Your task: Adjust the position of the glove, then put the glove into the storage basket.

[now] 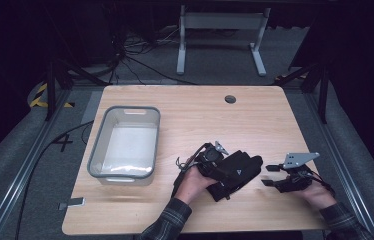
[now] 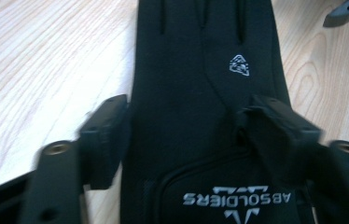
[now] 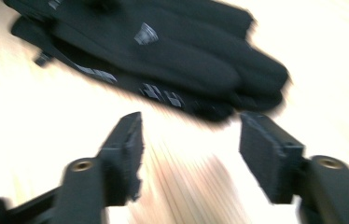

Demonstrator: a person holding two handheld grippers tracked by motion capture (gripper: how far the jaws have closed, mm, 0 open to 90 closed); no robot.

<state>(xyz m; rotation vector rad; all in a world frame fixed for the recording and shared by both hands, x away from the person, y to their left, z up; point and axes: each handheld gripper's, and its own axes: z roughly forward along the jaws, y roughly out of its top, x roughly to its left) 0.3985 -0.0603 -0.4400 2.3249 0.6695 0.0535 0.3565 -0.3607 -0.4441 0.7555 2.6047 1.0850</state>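
A pair of black gloves (image 1: 240, 169) lies stacked on the wooden table (image 1: 185, 120), right of centre near the front. In the left gripper view the top glove (image 2: 200, 70) carries white lettering at the cuff and a small white logo. My left gripper (image 1: 224, 171) (image 2: 189, 123) is over the cuff end, open, with the glove lying between its jaws and no pinch showing. To the right of the gloves my right gripper (image 1: 267, 175) (image 3: 191, 135) is open with bare table between its jaws. The gloves' (image 3: 163, 51) fingertips lie just beyond it.
A grey plastic bin (image 1: 95, 150) with pale contents stands on the left half of the table. A round cable hole (image 1: 230, 99) sits near the far edge. The table's front edge is close to both hands. A white table frame (image 1: 220, 30) stands on the floor behind.
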